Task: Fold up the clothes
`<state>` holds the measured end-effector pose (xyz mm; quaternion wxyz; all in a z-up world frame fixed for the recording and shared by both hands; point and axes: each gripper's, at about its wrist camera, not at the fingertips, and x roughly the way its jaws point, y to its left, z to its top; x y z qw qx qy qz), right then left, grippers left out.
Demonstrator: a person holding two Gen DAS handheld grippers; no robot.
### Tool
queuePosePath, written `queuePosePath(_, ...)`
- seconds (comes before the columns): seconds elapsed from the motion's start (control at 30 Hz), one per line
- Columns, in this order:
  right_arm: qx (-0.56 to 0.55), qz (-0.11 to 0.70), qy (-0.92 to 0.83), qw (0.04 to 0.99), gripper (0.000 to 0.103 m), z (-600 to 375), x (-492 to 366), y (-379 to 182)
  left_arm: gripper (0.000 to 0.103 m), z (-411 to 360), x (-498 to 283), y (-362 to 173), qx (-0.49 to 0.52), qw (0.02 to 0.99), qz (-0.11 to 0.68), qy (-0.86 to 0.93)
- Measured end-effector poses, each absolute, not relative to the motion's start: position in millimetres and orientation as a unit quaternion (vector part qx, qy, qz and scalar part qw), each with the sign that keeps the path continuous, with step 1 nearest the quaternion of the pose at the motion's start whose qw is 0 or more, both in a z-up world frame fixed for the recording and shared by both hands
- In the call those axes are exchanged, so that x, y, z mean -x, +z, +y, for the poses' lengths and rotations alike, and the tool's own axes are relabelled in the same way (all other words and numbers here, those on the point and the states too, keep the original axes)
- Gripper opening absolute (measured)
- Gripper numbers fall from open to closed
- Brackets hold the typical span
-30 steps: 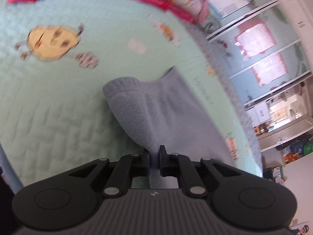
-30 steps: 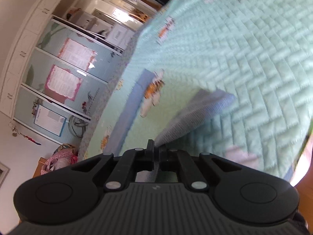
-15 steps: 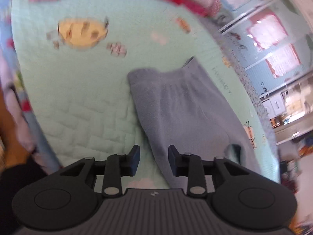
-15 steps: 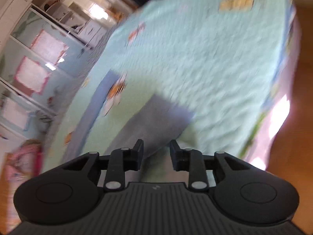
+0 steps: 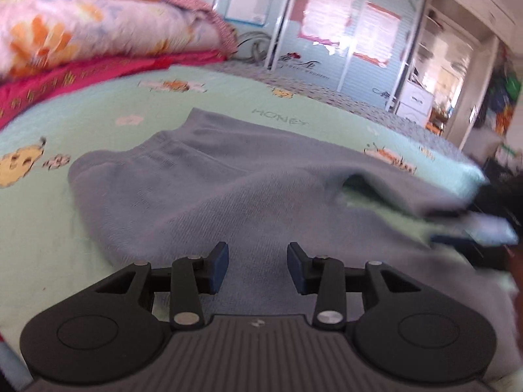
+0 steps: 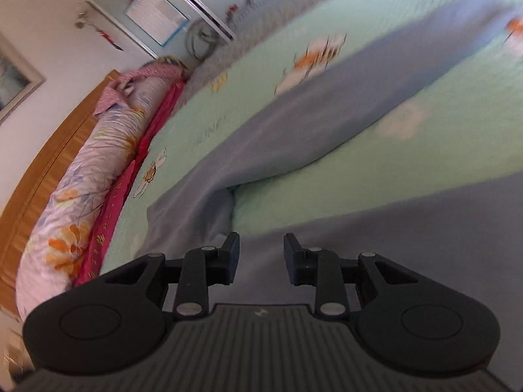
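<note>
Grey-blue knit trousers [image 5: 228,189] lie spread on a mint-green quilted bedspread [image 5: 98,107], waistband toward the left, the two legs running right with a gap of quilt between them. My left gripper [image 5: 257,266] hovers open just above the near leg, nothing between its fingers. In the right wrist view the trousers [image 6: 327,107] stretch away to the upper right, the crotch fold just ahead. My right gripper [image 6: 260,258] is open over the near leg, holding nothing. The right gripper's blurred shape [image 5: 483,228] shows at the left view's right edge.
A floral pillow [image 5: 81,29] and a pink blanket [image 5: 65,78] lie along the wooden headboard [image 6: 42,160]. Glass sliding doors [image 5: 343,39] with posters stand beyond the bed's far edge. Shelves and clutter [image 5: 500,98] sit at the far right.
Both grippers were shut on the trousers a second ago; they opened, let the fabric drop flat on the bed, and have since swung low over it.
</note>
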<state>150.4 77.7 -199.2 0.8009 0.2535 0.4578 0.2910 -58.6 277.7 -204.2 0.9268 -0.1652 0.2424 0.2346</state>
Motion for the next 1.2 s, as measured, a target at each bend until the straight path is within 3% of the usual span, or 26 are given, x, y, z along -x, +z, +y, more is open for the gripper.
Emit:
queuePosePath(0.13, -0.189, 0.472, 0.268, 0.818, 0.033, 144.7, -218.6, -194.7, 0.047, 281.8, 48.9, -211.7, 0.154, 0.929, 0.247, 0.23)
queuePosePath(0.27, -0.131, 0.474, 0.255, 0.833, 0.033, 184.1, -269.2, -149.7, 0.05, 285.9, 48.5, -211.4, 0.16, 0.928, 0.25, 0.225)
queuePosePath(0.37, -0.065, 0.506, 0.263, 0.819, 0.043, 203.3, -279.1, -131.1, 0.051, 286.6, 48.6, -210.9, 0.166, 0.927, 0.252, 0.224)
queuePosePath(0.43, -0.087, 0.501, 0.262, 0.82, 0.048, 191.4, -261.2, -140.4, 0.051, 287.9, 49.6, -210.6, 0.174, 0.926, 0.252, 0.222)
queuePosePath(0.7, -0.189, 0.481, 0.269, 0.813, 0.047, 155.9, -199.3, -192.4, 0.054, 283.6, 50.9, -210.1, 0.172, 0.926, 0.253, 0.22)
queuePosePath(0.97, -0.299, 0.459, 0.261, 0.795, 0.035, 173.6, -232.1, -232.9, 0.063, 276.0, 44.4, -213.0, 0.145, 0.93, 0.256, 0.22)
queuePosePath(1.07, -0.312, 0.463, 0.256, 0.789, 0.021, 180.0, -244.0, -234.7, 0.066, 275.4, 43.1, -213.9, 0.141, 0.93, 0.257, 0.22)
queuePosePath(1.13, -0.309, 0.468, 0.26, 0.786, 0.005, 182.8, -245.6, -231.8, 0.066, 275.1, 42.9, -214.2, 0.139, 0.931, 0.257, 0.22)
queuePosePath(1.2, -0.327, 0.466, 0.257, 0.781, 0.004, 180.0, -246.1, -227.1, 0.066, 274.7, 43.4, -214.3, 0.139, 0.931, 0.257, 0.219)
